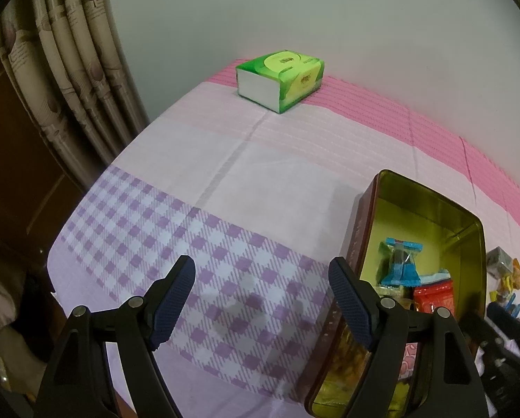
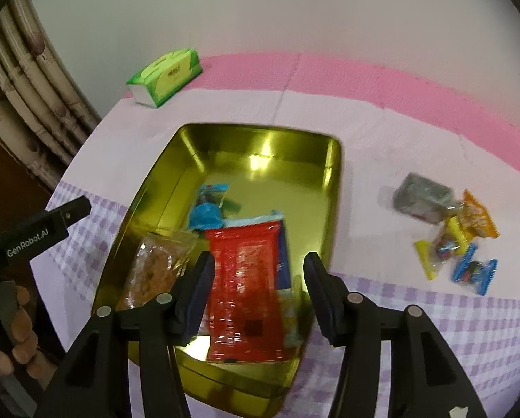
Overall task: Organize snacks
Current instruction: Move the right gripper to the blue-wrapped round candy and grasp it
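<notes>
Pink tablecloth (image 2: 364, 80) under gold tin (image 2: 260, 132) holding red packet (image 2: 249, 278).

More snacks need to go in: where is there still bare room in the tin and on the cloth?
Tin: far half bare; near half crowded by the red packet. Cloth between tin and tissue pack is free. Loose snacks crowd the right.

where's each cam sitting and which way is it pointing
Left wrist: on the left gripper, looking down along its open fingers at checked cloth left of the gold tin; empty jaws.
Right wrist: on the right gripper, tilted down over the tin; its parted jaws frame the red packet lying inside without pressing it. A hand shows at the left edge.
Shared: the tin, red packet, green tissue pack, loose snacks right of the tin.
</notes>
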`<state>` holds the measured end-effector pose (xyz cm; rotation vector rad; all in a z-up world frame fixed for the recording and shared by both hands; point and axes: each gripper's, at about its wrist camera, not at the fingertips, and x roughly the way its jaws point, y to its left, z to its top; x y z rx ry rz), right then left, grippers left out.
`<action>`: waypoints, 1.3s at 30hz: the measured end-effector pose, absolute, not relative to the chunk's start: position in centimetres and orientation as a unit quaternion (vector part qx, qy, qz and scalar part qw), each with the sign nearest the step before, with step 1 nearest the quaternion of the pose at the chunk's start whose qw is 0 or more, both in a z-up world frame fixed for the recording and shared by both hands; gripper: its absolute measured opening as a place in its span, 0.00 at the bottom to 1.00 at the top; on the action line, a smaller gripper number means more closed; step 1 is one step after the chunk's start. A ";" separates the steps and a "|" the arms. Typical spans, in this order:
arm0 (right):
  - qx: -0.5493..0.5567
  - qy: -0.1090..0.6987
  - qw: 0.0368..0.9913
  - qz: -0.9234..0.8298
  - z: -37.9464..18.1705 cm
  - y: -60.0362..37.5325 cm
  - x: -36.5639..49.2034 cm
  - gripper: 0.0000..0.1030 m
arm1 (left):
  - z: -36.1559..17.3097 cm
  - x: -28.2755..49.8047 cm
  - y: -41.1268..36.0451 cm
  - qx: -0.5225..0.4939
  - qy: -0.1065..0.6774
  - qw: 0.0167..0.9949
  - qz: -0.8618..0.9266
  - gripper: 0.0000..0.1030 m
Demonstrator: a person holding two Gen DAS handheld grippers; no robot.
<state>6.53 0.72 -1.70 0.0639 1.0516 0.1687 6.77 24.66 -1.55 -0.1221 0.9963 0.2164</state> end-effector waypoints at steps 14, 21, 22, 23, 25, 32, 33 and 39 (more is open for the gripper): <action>0.037 0.491 0.869 -0.043 -1.8 -13.2 5.9 0.49 | -1.8 6.6 24.2 -0.046 0.478 0.871 0.103 0.77; 0.031 0.496 0.867 -0.046 -3.2 -19.4 4.6 0.49 | -2.0 6.6 23.7 -0.031 0.482 0.870 0.099 0.77; 0.015 0.496 0.868 -0.033 -3.3 -19.7 4.4 0.49 | -2.1 6.6 23.6 -0.031 0.483 0.869 0.099 0.77; -0.007 0.498 0.867 -0.018 -3.4 -19.7 4.5 0.49 | -2.1 6.6 23.5 -0.030 0.484 0.869 0.098 0.77; -0.031 0.500 0.865 0.011 -3.5 -19.7 4.8 0.49 | -2.0 6.6 23.3 -0.030 0.485 0.869 0.096 0.77; -0.099 0.530 0.834 0.118 -5.0 -18.3 6.9 0.49 | -1.7 6.5 22.7 -0.025 0.481 0.872 0.087 0.77; -0.106 0.531 0.831 0.126 -5.3 -18.0 6.9 0.49 | -1.7 6.5 22.6 -0.024 0.479 0.873 0.089 0.77; -0.127 0.560 0.800 0.174 -7.0 -17.3 8.0 0.49 | -1.0 6.1 22.2 -0.030 0.464 0.880 0.091 0.77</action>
